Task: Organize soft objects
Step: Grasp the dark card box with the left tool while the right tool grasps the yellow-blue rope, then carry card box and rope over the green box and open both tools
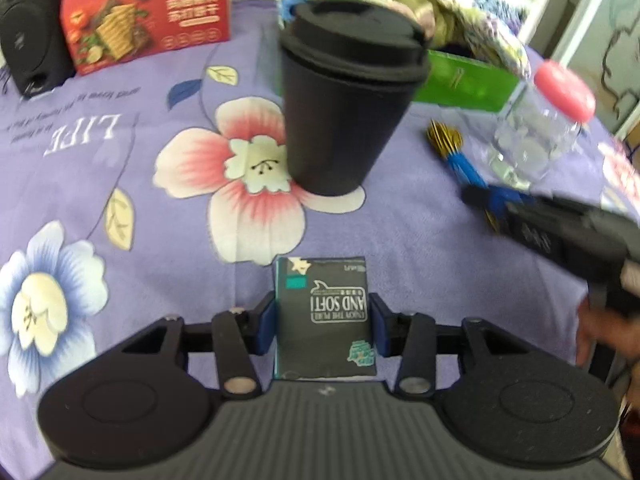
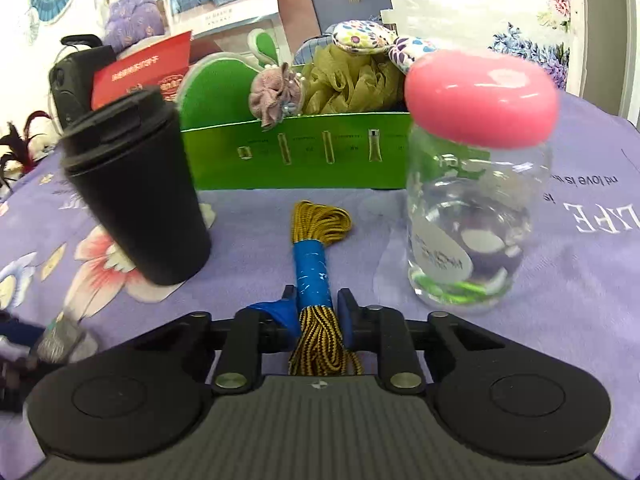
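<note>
Both grippers closed on soft items, purple floral cloth point(image 1: 400, 240) underneath.

Left gripper point(image 1: 325, 322): jaws clamped on dark tissue pack point(image 1: 325, 316), w/ black cup point(image 1: 344, 96) just ahead; open cloth to its left. Right gripper point(image 2: 316, 312): jaws pinched tight on yellow-black cord point(image 2: 320, 240) at its blue wrap, in the lane btwn cup and pink-lidded jar point(image 2: 476, 184). Green box point(image 2: 296, 156) of soft things blocks the far end of the lane; red box point(image 1: 148, 12) at back edge.
</note>
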`<state>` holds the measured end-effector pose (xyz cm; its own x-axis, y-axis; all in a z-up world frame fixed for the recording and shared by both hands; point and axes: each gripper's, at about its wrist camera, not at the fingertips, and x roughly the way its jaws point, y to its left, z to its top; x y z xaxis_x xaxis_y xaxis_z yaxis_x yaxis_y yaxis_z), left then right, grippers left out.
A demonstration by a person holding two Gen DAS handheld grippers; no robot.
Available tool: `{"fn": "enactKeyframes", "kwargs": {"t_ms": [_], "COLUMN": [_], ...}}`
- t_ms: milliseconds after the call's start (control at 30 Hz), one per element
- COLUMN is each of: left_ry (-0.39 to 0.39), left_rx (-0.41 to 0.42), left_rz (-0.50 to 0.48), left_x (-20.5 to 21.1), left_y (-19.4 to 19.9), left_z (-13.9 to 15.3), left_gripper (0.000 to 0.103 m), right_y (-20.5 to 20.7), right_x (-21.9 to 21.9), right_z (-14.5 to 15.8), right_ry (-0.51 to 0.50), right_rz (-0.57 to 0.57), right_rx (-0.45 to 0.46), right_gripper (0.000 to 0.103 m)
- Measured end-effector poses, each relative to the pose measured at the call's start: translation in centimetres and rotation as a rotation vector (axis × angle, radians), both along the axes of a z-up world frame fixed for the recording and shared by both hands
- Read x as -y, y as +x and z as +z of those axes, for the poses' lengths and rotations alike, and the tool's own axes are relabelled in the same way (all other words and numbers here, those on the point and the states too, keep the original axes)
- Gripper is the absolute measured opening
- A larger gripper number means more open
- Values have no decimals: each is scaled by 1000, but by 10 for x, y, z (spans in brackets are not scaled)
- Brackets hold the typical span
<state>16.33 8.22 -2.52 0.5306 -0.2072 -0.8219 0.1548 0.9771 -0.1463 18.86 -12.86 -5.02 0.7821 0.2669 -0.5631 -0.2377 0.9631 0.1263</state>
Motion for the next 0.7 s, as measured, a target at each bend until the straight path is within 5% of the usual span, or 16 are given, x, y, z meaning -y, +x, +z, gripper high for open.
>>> {"fn": "enactKeyframes", "kwargs": {"t_ms": [333, 500, 633, 700], "left_ry": [-84, -128, -105, -93], "left_rx": [17, 30, 43, 16], "left_rz": [-10, 13, 22, 5], "left_x": [-20, -36, -37, -32], "left_y": [-42, -39, -34, -32], "left_z": [35, 52, 49, 39], "left_gripper": [44, 44, 45, 45], "right_y": [-85, -83, -77, -68], "right_x": [23, 42, 17, 16], "right_z": [25, 39, 24, 16], "right_ry": [216, 416, 70, 69], "right_rz": [20, 40, 52, 58], "right_rx": [15, 3, 22, -7], "right_gripper": [0, 0, 2, 7]}}
